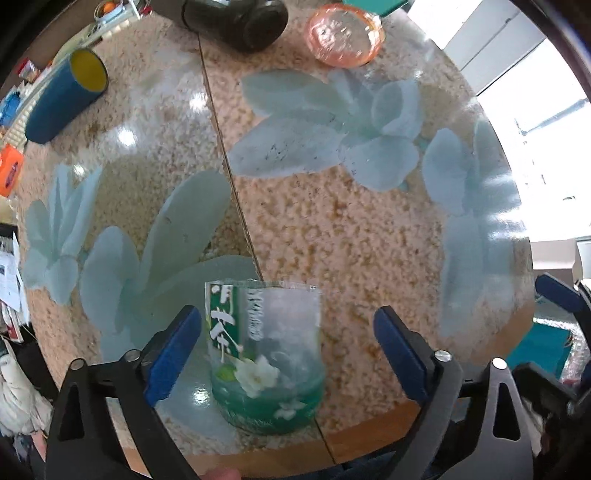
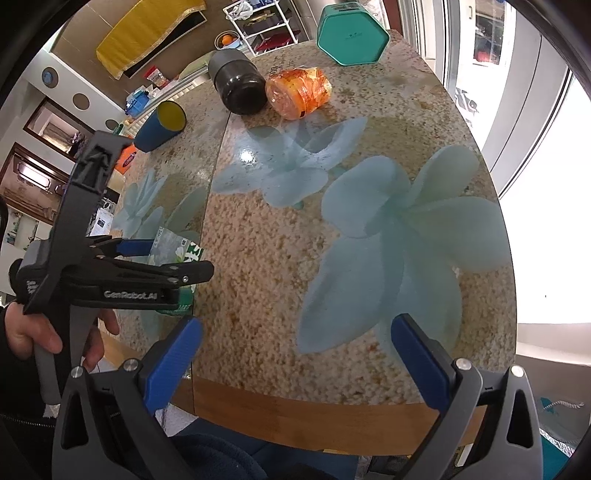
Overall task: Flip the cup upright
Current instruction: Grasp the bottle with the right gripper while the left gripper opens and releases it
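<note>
A clear plastic cup with a green label and white flowers (image 1: 264,350) stands on the table near its front edge, open end up as far as I can tell. My left gripper (image 1: 288,332) is open, its blue fingers on either side of the cup and apart from it. In the right wrist view the cup (image 2: 177,254) is partly hidden behind the left gripper (image 2: 177,258). My right gripper (image 2: 295,339) is open and empty over the table's front edge, to the right of the cup.
The round table (image 1: 332,240) has a flower pattern and a wooden rim. At the back lie a blue cup with yellow inside (image 1: 62,99), a dark jar (image 1: 236,22) and an orange cup (image 1: 343,35). A teal box (image 2: 351,37) stands at the far edge.
</note>
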A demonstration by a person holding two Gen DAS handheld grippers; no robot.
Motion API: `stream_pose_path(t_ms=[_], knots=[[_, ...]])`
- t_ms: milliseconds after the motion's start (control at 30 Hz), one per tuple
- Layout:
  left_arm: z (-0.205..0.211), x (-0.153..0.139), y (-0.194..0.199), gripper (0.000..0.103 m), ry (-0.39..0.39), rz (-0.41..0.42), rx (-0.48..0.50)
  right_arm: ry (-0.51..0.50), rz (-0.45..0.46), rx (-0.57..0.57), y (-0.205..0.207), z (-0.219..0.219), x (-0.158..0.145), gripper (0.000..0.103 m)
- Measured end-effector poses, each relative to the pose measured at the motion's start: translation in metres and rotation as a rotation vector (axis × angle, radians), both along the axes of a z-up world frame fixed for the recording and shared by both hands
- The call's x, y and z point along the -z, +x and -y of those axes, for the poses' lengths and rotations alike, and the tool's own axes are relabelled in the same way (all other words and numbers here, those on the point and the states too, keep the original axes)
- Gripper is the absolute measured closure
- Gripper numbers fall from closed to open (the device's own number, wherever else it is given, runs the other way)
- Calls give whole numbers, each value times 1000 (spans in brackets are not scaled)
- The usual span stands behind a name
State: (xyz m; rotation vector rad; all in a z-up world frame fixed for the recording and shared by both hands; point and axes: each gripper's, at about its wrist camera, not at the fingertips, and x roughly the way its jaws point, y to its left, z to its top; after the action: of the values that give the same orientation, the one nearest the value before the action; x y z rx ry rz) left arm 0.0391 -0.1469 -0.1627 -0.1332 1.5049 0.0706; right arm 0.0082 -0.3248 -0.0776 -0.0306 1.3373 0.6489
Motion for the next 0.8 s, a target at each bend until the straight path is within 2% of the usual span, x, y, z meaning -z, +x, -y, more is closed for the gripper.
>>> stream_pose_path(t_ms=[167,367,633,800], knots=[[6,-25,-3,0,11,30,55,-1,16,3,2,-2,-10,0],[-4,-46,-21,0,29,23,84,10,21,1,4,-19,-21,0],[-80,-50,-69,0,26,-17,11,21,-21,10,4,-61,-19,0],[-115,-45,-92,0,3,-36,-36,31,-111,14,4,-97,-4,0]])
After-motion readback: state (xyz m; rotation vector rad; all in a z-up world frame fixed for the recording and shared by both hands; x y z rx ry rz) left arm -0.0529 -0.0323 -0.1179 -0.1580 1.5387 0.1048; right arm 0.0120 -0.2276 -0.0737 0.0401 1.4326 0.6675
